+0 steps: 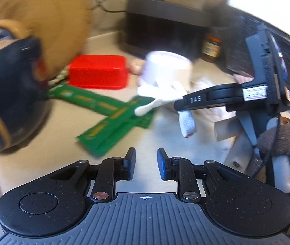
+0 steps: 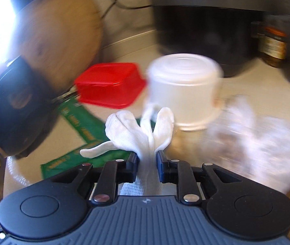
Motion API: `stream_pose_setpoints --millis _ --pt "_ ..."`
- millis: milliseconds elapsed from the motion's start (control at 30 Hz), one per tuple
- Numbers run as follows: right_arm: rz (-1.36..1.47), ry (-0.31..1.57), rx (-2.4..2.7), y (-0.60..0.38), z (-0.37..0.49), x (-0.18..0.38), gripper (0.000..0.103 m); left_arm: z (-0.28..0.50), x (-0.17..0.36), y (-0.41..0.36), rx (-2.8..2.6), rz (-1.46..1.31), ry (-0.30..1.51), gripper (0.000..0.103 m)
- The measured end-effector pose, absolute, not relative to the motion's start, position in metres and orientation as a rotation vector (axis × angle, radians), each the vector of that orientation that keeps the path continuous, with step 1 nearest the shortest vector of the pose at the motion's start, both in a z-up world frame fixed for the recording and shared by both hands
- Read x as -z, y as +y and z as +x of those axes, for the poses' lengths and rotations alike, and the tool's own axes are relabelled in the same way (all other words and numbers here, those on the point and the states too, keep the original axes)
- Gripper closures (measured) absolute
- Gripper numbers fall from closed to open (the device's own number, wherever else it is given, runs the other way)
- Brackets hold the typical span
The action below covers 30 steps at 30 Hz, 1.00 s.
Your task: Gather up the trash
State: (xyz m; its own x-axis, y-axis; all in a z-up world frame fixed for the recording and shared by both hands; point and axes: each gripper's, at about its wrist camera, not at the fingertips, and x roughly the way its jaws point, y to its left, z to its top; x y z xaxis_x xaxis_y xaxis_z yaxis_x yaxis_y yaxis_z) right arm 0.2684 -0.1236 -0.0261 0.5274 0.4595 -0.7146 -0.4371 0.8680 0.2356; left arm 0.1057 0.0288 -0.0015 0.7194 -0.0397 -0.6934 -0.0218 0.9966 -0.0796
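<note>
While blur smears most of both views, two containers stand out on the pale counter (image 1: 165, 138): a red plastic tub (image 1: 98, 74) and a translucent white cup (image 2: 183, 89), both turned upside down, so nothing can be seen inside either. Behind them sits a dark bin (image 2: 206, 30) whose interior is hidden, and far right a brown jar (image 1: 211, 48) with a label too blurred to read. At the left, a tan and black shape (image 1: 22, 61) fills the edge of the frame; what it is cannot be told. Green fabric strips (image 1: 112, 120) lie crossed on the counter in front of the tub. A crumpled whitish mass (image 2: 257, 143) to the right is too smeared to identify.

A white knit glove (image 2: 145, 134) is the trash in hand: the right gripper (image 2: 147, 163) is clenched on it, pads pressing its bunched middle, fingers of the glove fanning out beyond the tips toward the cup. From the left wrist camera, the glove hangs from that gripper's tips above the green strips. The left gripper (image 1: 146, 163) stands partly parted with nothing between its pads, nearer than the glove and apart from it.
</note>
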Motion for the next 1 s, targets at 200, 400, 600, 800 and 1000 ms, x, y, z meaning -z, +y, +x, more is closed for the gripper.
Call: stream_pose_setpoints --millis 200,400,600,800,1000 --pt "0.099 0.883 -0.447 -0.174 0.254 0.031 0.084 0.126 0.003 -0.007 0.151 -0.017 0.778 0.076" --pt "0.214 0.949 -0.444 -0.193 0.245 0.045 0.083 0.132 0.006 -0.031 0.236 0.030 0.791 0.076" --pt "0.338 1.025 -0.524 -0.197 0.239 0.054 0.061 0.137 0.014 -0.031 0.236 0.022 0.818 0.076" --pt "0.219 0.851 -0.393 -0.220 0.220 0.022 0.037 0.147 0.022 -0.001 0.137 -0.176 0.790 0.076" --pt "0.174 0.820 -0.277 -0.257 0.208 0.023 0.037 0.169 0.034 0.004 0.104 -0.288 0.823 0.076"
